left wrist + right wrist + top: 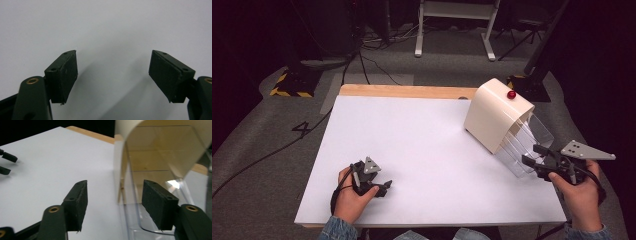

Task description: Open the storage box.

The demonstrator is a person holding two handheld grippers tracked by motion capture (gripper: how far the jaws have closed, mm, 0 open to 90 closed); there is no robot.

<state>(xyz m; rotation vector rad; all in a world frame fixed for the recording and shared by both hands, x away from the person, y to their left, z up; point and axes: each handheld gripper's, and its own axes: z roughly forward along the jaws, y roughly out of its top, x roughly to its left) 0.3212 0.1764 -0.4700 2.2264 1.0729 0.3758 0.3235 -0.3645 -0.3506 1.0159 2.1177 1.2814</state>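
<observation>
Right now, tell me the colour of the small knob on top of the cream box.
Red: the knob shows best in the high view.

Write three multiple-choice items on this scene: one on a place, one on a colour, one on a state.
1. Where on the table does the cream box stand?
A. near left corner
B. far right part
C. middle of the near edge

2. What colour is the knob on top of the box?
A. red
B. blue
C. green

3. How do the jaws of the right gripper stand?
A. shut on the knob
B. shut on a cloth
C. apart, at the box's clear front

Answers: 1 B, the high view shows the box by the right edge, toward the back. 2 A, the small ball on the lid is red. 3 C, the right gripper view shows a gap between the pads.
</observation>
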